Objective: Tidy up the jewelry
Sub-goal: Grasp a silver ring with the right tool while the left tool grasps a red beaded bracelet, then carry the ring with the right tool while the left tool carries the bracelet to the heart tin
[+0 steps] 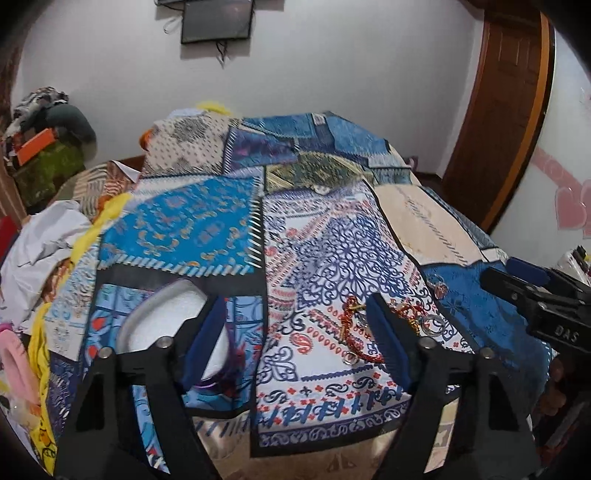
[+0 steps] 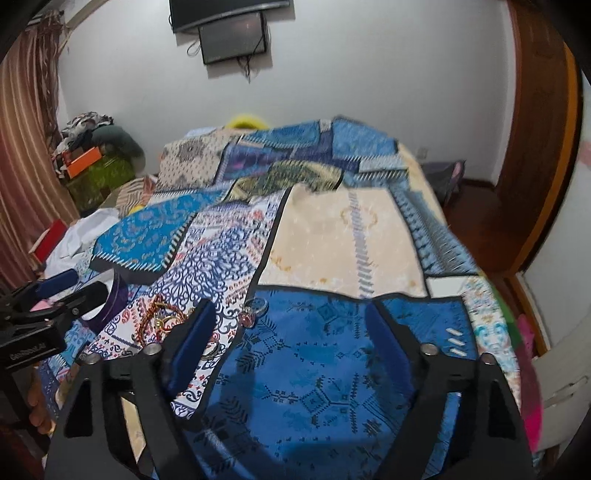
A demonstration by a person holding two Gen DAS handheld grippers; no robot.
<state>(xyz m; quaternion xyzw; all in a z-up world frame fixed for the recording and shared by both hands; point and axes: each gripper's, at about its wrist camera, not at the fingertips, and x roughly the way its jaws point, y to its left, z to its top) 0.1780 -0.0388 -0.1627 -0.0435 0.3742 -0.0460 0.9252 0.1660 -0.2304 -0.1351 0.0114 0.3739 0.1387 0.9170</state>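
Observation:
A heart-shaped jewelry box (image 1: 162, 314) with a white inside and purple wall lies open on the patchwork bedspread (image 1: 332, 258); it also shows in the right wrist view (image 2: 110, 299). A tangle of red and gold bracelets with silver rings (image 1: 354, 325) lies right of it, also in the right wrist view (image 2: 162, 317). A ring with a pink stone (image 2: 255, 308) lies apart on the blue patch (image 1: 439, 288). My left gripper (image 1: 295, 332) is open and empty between box and bracelets. My right gripper (image 2: 291, 343) is open and empty over the blue patch.
Piles of cloth and clothes (image 1: 40, 240) lie at the bed's left side. A wooden door frame (image 1: 509, 110) stands at the right. A screen (image 1: 218, 18) hangs on the far wall. The bed edge drops off at the front.

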